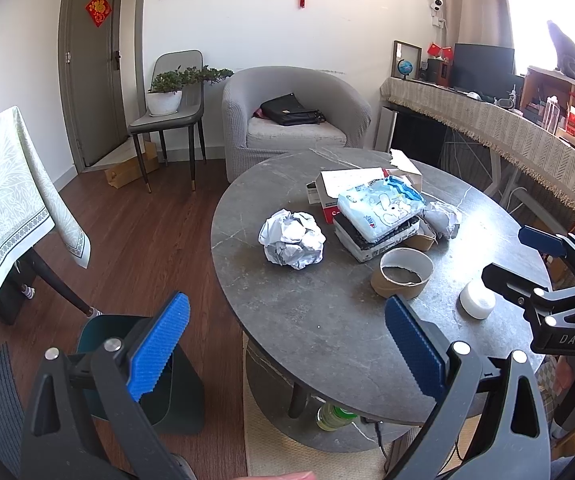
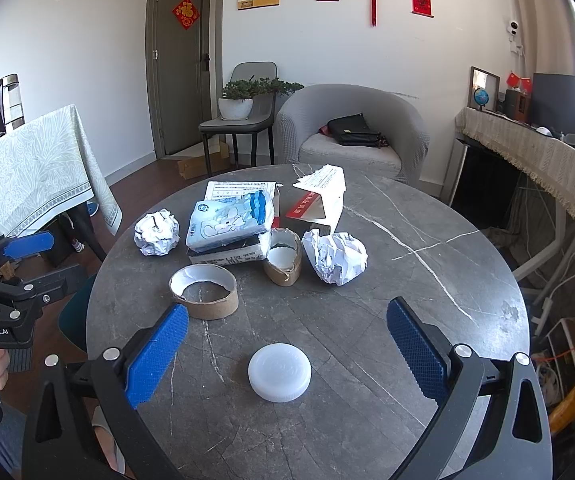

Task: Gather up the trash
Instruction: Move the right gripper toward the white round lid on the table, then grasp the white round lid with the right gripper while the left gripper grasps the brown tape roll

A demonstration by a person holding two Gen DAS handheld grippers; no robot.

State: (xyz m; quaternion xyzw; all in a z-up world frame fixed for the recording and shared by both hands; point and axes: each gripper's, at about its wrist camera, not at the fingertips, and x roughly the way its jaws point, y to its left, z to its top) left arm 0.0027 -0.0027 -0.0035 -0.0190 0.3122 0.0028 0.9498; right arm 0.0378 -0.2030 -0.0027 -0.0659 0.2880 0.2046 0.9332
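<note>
A round grey table carries trash: a crumpled paper ball, a second paper ball, a cardboard ring, a torn cardboard ring, a white plastic lid, a blue tissue pack on flat boxes. A dark teal bin stands on the floor left of the table. My left gripper is open and empty over the table's near left edge. My right gripper is open and empty, its fingers either side of the lid.
A grey armchair with a black bag stands behind the table. A chair with a potted plant is by the door. A cloth-covered table is at left, a long desk at right. A bottle sits under the table.
</note>
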